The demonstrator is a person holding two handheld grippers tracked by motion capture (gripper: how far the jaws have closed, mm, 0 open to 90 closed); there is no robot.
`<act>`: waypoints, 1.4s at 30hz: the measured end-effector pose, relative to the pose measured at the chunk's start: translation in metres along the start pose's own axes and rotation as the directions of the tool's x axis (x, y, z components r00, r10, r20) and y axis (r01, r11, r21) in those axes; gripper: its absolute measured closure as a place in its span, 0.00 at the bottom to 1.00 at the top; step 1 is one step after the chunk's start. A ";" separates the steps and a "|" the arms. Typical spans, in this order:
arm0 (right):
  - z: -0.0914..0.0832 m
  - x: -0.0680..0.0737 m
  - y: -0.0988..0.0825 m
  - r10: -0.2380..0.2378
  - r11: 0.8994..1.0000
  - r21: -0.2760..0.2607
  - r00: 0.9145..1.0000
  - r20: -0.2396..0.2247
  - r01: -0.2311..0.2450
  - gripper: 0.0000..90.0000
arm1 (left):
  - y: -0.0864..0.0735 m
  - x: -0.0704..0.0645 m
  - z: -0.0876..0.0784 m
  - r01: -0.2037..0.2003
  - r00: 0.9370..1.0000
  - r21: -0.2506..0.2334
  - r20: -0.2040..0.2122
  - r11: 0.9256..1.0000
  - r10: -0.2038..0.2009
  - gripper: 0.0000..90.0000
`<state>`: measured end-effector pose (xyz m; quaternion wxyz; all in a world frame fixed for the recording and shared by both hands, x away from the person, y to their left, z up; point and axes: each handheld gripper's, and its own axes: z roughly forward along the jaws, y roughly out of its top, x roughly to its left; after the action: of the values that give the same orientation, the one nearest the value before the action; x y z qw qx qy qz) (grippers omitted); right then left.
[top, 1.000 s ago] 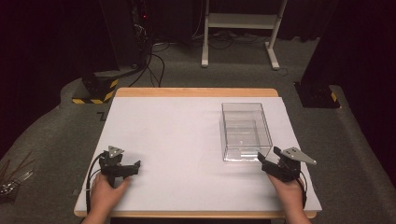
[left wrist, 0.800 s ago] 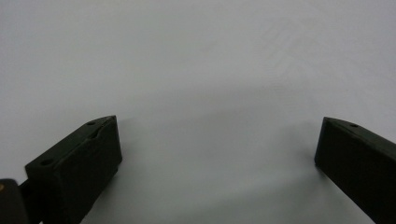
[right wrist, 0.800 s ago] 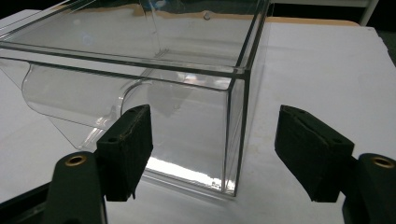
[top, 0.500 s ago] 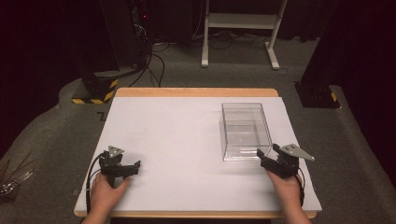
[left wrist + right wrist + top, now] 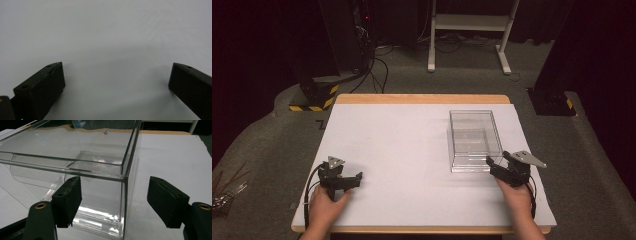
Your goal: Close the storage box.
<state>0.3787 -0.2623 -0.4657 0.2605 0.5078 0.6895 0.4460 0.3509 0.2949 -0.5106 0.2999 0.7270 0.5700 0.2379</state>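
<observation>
Jaws gaping wide and holding nothing, the right gripper [image 5: 498, 165] is lining up on the near right corner of the clear acrylic box [image 5: 475, 139], sitting at the worktop's [image 5: 402, 150] three o'clock, likely needing a short advance before closing, while the left gripper [image 5: 352, 179], equally agape, is resting at seven o'clock.

My right gripper [image 5: 115, 205] view is cropping the clear box's [image 5: 75, 167] left side; my fingers [image 5: 67, 203] are covering its lower wall.
</observation>
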 end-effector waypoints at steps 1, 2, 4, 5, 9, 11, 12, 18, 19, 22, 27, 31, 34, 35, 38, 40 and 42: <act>0.001 0.000 0.000 -0.003 1.000 -0.003 1.000 0.002 0.003 0.31 | 0.000 0.000 0.000 0.000 1.000 0.000 0.000 1.000 0.000 0.01; 0.001 0.000 0.001 -0.002 1.000 -0.001 1.000 0.003 0.002 0.31 | 0.000 0.000 0.000 -0.001 1.000 0.000 0.000 1.000 0.001 0.01; 0.002 0.000 0.002 -0.001 1.000 0.000 1.000 0.004 0.001 0.31 | 0.000 0.000 0.000 0.000 1.000 0.000 0.000 1.000 0.000 0.01; 0.003 0.000 0.002 -0.001 1.000 0.000 1.000 0.005 0.001 0.31 | 0.000 0.000 0.000 0.000 1.000 0.000 0.000 1.000 0.000 0.01; 0.005 -0.001 0.003 0.001 1.000 0.000 1.000 0.004 -0.001 0.31 | 0.000 0.000 0.000 0.000 1.000 0.000 0.000 1.000 0.000 0.01; 0.005 -0.002 0.003 -0.002 1.000 0.001 1.000 0.003 0.002 0.30 | 0.000 0.000 0.000 0.000 1.000 0.000 0.000 1.000 0.000 0.01; 0.005 -0.002 0.003 -0.001 1.000 0.002 1.000 0.003 0.001 0.30 | 0.000 0.000 0.000 0.000 1.000 0.000 0.000 1.000 0.000 0.01; 0.005 -0.002 0.003 -0.002 1.000 0.003 1.000 0.004 0.002 0.31 | 0.000 0.000 0.000 0.000 1.000 0.000 0.000 1.000 0.000 0.01; 0.005 -0.002 0.003 -0.003 1.000 0.003 1.000 0.004 0.003 0.31 | 0.000 0.000 0.000 0.000 1.000 0.000 0.000 1.000 0.000 0.01; 0.005 -0.002 0.003 -0.002 1.000 0.004 1.000 0.003 0.002 0.31 | 0.000 0.000 0.000 0.000 1.000 0.000 0.000 1.000 0.000 0.01; 0.004 -0.002 0.004 -0.003 1.000 0.008 1.000 0.001 0.003 0.31 | 0.000 0.000 0.000 0.000 1.000 0.000 0.000 1.000 0.000 0.01; 0.002 -0.001 0.004 -0.002 1.000 0.010 1.000 -0.001 0.002 0.32 | 0.000 0.000 0.000 0.000 1.000 0.000 0.000 1.000 0.000 0.01; 0.000 -0.001 0.003 -0.002 1.000 0.006 1.000 -0.003 0.002 0.32 | 0.000 0.000 0.000 0.001 1.000 0.000 0.000 1.000 -0.001 0.01; -0.002 -0.001 0.002 0.000 1.000 0.007 1.000 -0.003 0.000 0.32 | 0.000 0.000 0.000 0.000 1.000 0.000 0.000 1.000 0.000 0.01; -0.006 -0.001 0.000 -0.003 1.000 0.010 1.000 -0.007 0.003 0.32 | 0.000 0.000 0.000 0.000 1.000 0.000 0.000 1.000 0.000 0.01; -0.009 0.000 -0.003 -0.006 1.000 0.008 1.000 -0.009 0.006 0.32 | 0.000 0.000 0.000 0.000 1.000 0.000 0.000 1.000 0.000 0.01; -0.013 0.000 -0.006 -0.006 1.000 0.008 1.000 -0.011 0.006 0.32 | 0.000 0.000 0.000 0.000 1.000 0.000 0.000 1.000 0.000 0.01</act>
<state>0.3656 -0.2676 -0.4650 0.2561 0.5044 0.6942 0.4450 0.3508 0.2950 -0.5106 0.3001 0.7270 0.5699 0.2379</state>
